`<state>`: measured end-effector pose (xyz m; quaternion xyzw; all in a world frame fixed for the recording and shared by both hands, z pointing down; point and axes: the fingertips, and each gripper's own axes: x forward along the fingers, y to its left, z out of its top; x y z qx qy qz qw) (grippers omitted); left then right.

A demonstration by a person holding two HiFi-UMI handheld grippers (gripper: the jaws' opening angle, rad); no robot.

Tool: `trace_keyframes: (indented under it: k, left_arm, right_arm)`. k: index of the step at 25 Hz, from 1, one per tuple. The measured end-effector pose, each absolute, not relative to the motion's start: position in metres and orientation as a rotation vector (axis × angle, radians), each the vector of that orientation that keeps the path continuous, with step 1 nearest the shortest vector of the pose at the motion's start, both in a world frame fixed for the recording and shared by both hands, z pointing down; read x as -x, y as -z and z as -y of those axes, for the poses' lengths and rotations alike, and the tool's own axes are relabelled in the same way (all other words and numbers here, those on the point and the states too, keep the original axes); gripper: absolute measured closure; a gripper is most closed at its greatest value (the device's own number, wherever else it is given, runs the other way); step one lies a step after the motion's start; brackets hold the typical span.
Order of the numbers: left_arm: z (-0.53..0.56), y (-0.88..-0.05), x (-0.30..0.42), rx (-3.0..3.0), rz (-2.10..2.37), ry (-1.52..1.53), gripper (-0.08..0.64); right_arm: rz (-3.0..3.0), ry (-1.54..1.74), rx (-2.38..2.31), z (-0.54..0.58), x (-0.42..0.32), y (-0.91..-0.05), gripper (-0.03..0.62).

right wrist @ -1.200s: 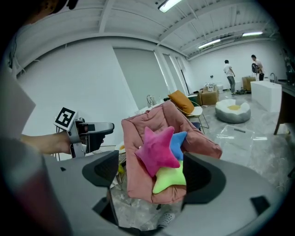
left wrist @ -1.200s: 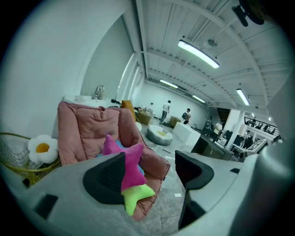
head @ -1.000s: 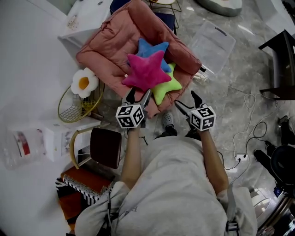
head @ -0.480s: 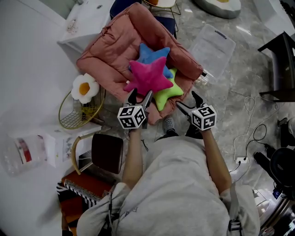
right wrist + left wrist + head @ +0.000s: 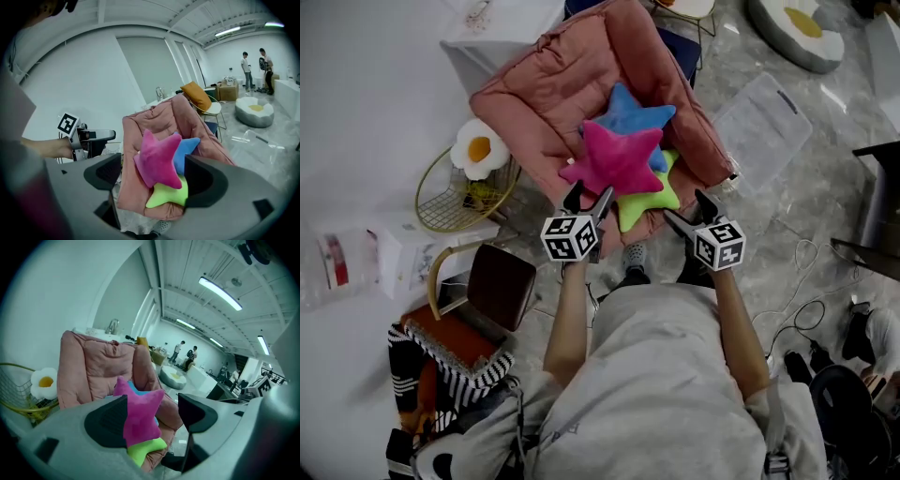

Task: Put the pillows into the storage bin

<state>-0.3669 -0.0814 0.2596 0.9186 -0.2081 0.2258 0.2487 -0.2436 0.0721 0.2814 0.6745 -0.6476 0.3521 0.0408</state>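
Head view: we have brought the left gripper [image 5: 589, 199] and right gripper [image 5: 687, 211] nearer the star pillows [image 5: 617, 159] stacked on the pink chair [image 5: 544, 94]. Left gripper view: jaws apart, empty, star pillows ahead. Right gripper view: likewise released; none binned yet.

Green star [image 5: 654, 195] mostly buried under the pink star [image 5: 614, 159], just two arms poking out, and the blue star [image 5: 633, 111] is half covered too. Egg cushion [image 5: 797, 26] sliced by the top edge, white table [image 5: 502, 23] likewise. That clear plastic piece [image 5: 764, 127] on the floor, bin or lid, can't tell. People [image 5: 244, 70] far back, too small to make out
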Motion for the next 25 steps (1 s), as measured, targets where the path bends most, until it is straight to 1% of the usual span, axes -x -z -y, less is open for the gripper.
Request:
trace_keyframes:
  k: [13, 19, 25]
  left_arm:
    - [0.060, -0.303, 0.268, -2.301, 0.855, -0.597, 0.252]
    - [0.065, -0.321, 0.258, -2.204, 1.055, -0.555, 0.252]
    - [0.072, -0.342, 0.261, -2.133, 1.202, -0.500, 0.252]
  right_arm:
    - [2.258, -1.186, -1.678, -0.024, 0.125, -0.316, 0.202]
    - [2.346, -1.240, -1.412, 0.000, 0.106, -0.351, 0.209]
    - [2.443, -1.207, -1.211, 0.048, 0.112, -0.379, 0.210]
